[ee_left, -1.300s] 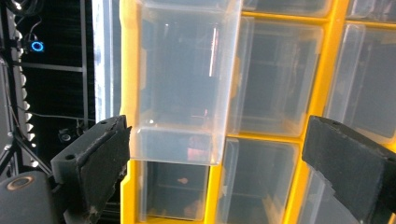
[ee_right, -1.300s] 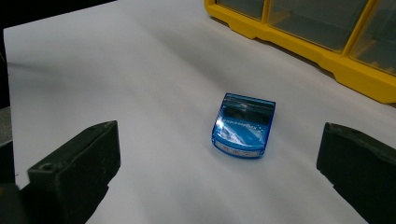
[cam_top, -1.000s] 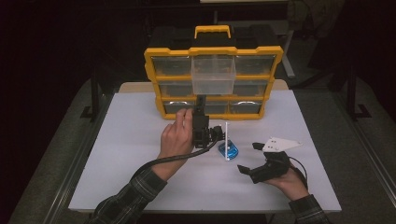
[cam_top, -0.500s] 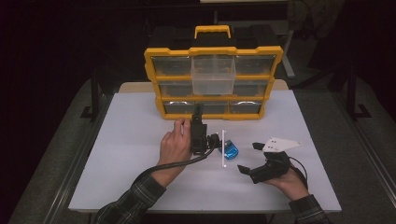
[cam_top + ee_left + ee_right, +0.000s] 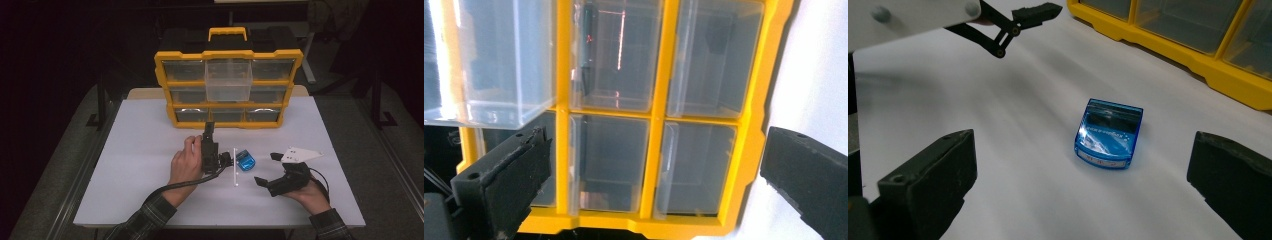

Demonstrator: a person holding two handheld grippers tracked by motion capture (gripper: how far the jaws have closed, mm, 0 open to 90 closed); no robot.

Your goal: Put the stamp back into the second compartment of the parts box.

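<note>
A yellow organizer [image 5: 165, 90] with clear drawers stands at the back of the white table [image 5: 140, 135]. Its top middle drawer [image 5: 228, 80] is pulled out. My left gripper [image 5: 210, 136] lies in front of the organizer, rolled on its side and pointing at it. In the left gripper view this gripper [image 5: 656, 145] is open and holds nothing, and the drawers [image 5: 609, 160] lie ahead. A small blue clear box [image 5: 245, 160] lies flat on the table. My right gripper [image 5: 267, 168] stands open just right of it. In the right gripper view the blue box [image 5: 1108, 132] sits ahead of the spread jaws.
A thin white stick [image 5: 235, 172] lies on the table between the left hand and the blue box. The organizer's yellow base [image 5: 1198, 60] runs behind the box. The left gripper's linkage [image 5: 1013, 22] shows at top left of the right gripper view.
My left gripper has drawn back from the organizer toward the person. The right gripper, the blue box and the pulled-out drawer have stayed where they were.
</note>
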